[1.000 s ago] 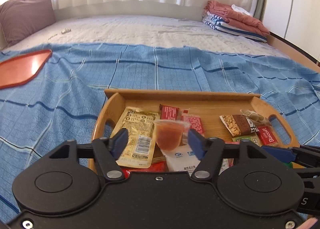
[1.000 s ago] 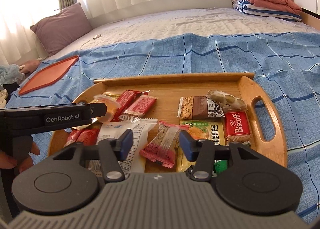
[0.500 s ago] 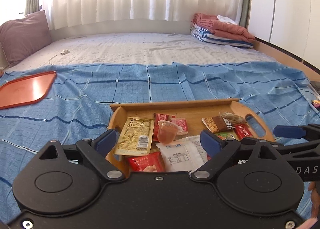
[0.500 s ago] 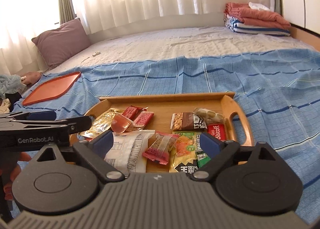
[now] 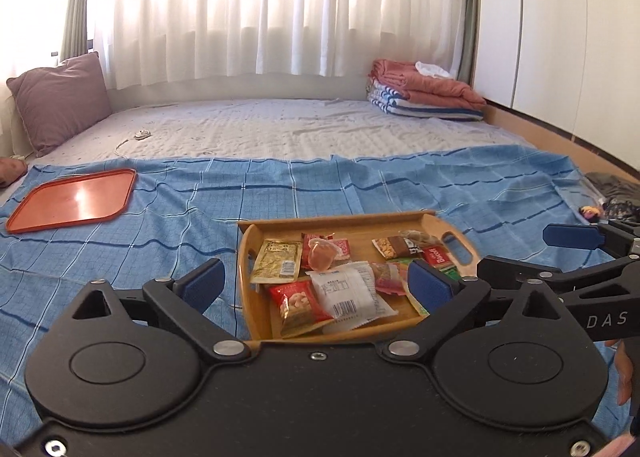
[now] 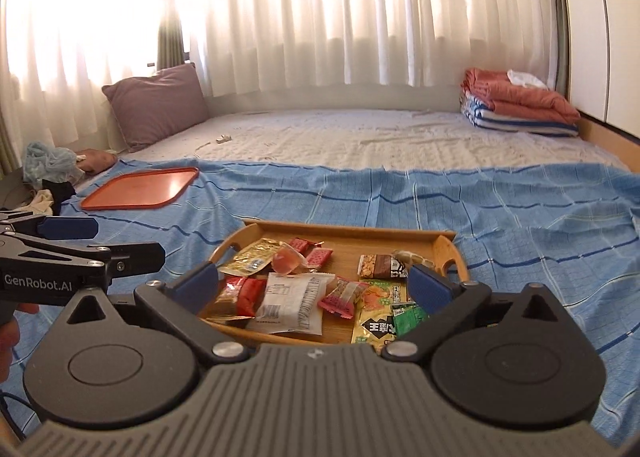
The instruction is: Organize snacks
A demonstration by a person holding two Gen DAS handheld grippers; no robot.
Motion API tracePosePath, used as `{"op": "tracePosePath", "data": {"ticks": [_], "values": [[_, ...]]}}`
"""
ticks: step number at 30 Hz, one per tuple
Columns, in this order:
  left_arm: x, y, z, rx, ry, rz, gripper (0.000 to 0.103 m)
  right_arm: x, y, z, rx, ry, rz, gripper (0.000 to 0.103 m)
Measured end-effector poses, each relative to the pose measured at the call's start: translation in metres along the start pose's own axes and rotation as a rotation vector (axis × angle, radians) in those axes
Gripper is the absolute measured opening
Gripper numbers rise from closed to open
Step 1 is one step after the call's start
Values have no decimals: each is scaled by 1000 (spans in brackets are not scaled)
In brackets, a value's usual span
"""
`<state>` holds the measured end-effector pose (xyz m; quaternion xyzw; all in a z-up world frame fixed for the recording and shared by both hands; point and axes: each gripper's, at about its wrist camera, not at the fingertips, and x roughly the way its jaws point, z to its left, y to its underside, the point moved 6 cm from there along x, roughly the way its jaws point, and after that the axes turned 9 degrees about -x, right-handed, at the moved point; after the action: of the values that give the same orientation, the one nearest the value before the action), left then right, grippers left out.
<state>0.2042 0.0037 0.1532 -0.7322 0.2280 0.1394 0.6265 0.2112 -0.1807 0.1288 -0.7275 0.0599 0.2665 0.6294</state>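
Note:
A wooden tray (image 5: pixel 452 227) (image 6: pixel 444 247) lies on the blue cloth with several snacks in it: a yellow packet (image 5: pixel 278 266), a jelly cup (image 5: pixel 320 255) (image 6: pixel 286 260), a white packet (image 5: pixel 346 293) (image 6: pixel 294 297), a red nut packet (image 5: pixel 296 307), a Biscoff packet (image 5: pixel 435 257) and a pink wafer (image 6: pixel 344 297). My left gripper (image 5: pixel 316 285) is open and empty, held back above the tray's near edge. My right gripper (image 6: pixel 314 285) is open and empty, also above the near edge.
An empty orange tray (image 5: pixel 74 201) (image 6: pixel 140 188) lies on the blue cloth far left. A purple pillow (image 5: pixel 60 101) and folded blankets (image 5: pixel 424 91) sit at the back of the bed. The wooden bed edge (image 5: pixel 560 137) runs along the right.
Both grippers opened wide and pulled back and up from the tray. The jelly cup and the pink wafer that sat between the fingers now lie in the tray.

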Motion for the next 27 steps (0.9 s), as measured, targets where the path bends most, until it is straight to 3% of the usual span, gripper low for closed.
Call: {"op": "tracePosePath", "data": {"ticks": [5,14,21,27], "values": [[-44,3,-1,9,4,-16,98,-45,-6,13,-67,10,-64,103],[-104,24,-3,8,2,-51,103,-94,9,20,-57,30,-117,103],[-106,70,-1,-3,-24,-34,103,-89,57,18,-33,58,-50,103],[-75,121,7,-46,-45,42,103,-73,110,22,-57,102,27,103]]}}
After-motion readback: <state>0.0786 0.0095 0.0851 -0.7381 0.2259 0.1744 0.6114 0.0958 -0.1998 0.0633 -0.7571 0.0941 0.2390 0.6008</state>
